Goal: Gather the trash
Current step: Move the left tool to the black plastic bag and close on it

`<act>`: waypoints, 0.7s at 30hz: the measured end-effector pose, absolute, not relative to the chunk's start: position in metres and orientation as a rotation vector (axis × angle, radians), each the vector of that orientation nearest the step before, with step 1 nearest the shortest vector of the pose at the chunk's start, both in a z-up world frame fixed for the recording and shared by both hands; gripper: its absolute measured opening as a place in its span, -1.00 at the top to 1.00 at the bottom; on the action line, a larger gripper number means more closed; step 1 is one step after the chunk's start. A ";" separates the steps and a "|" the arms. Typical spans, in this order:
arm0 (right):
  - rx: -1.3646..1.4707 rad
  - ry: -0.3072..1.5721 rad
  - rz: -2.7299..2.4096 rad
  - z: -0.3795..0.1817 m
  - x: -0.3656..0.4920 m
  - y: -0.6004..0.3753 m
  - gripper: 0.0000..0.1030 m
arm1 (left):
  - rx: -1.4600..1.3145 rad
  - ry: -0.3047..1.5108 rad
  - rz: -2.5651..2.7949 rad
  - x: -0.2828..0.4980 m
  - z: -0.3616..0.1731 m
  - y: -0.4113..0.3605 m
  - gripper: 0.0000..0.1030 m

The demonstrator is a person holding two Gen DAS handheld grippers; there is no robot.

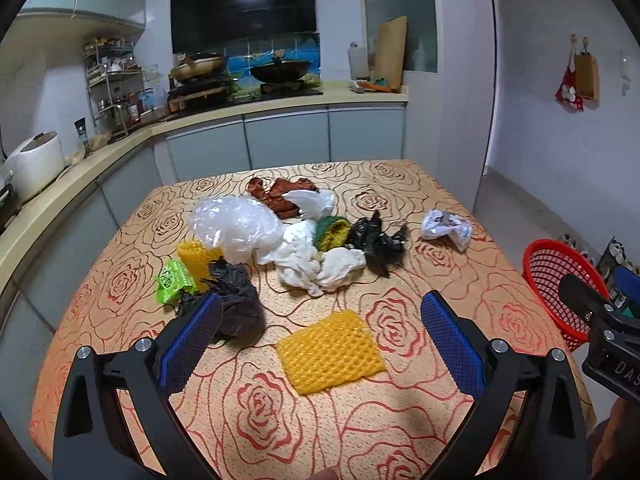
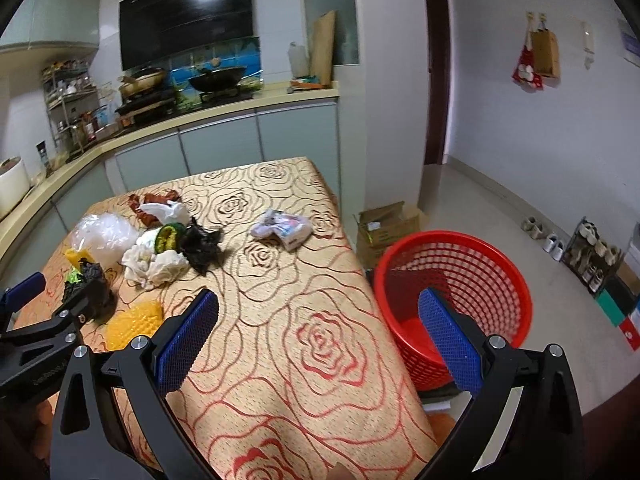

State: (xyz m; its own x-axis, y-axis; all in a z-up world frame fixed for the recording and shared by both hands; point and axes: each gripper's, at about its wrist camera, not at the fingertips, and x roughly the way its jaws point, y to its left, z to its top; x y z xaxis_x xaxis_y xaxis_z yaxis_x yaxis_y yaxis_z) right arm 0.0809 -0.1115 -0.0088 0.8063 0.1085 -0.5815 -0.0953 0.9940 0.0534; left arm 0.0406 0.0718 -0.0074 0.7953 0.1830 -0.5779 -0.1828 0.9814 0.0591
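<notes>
The trash lies scattered on the tabletop [image 1: 400, 432], which is covered in a rose-patterned cloth. Nearest to me is a flat yellow foam net [image 1: 330, 354], lying alone on the cloth between the blue pads of my left claw [image 1: 322, 322], whose jaws are spread wide and hold nothing. Just left of it sits a crumpled black bag [image 1: 236, 300], close against my left pad [image 1: 192, 344], though I cannot tell whether they touch. Behind the bag are a second yellow net [image 1: 198, 254] and a bright green wrapper [image 1: 172, 280]. Farther in, a heap runs across the middle: a clear plastic bag [image 1: 234, 226], white crumpled tissues [image 1: 316, 264], a green and yellow piece [image 1: 330, 232], another black bag [image 1: 378, 242], and at the far end a brown wrapper [image 1: 274, 196] with a white bag [image 1: 312, 202] on it. A printed white wad [image 1: 446, 228] lies apart to the right.

My right claw [image 2: 320, 320] is also released and empty, hanging over the tabletop's right edge. Beside that edge, on the floor, stands the red mesh basket [image 2: 480, 276]. Beyond it sits an open cardboard box [image 2: 386, 226], and shoes [image 2: 554, 242] line the far wall.
</notes>
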 end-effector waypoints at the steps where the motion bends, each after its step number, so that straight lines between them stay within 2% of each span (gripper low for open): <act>1: 0.019 0.625 0.117 -0.009 0.083 -0.110 -0.90 | -0.004 0.625 0.201 0.042 -0.008 0.074 -0.87; 21: -0.010 0.663 0.211 -0.015 0.114 -0.070 -0.90 | -0.044 0.651 0.268 0.061 -0.012 0.117 -0.87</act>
State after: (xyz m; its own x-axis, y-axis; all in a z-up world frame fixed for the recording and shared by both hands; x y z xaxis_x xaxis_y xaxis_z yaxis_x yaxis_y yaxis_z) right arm 0.1138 -0.0702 -0.0150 0.7678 0.1916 -0.6114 -0.1980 0.9785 0.0580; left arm 0.0607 0.1168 -0.0120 0.7623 0.2326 -0.6040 -0.2598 0.9647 0.0436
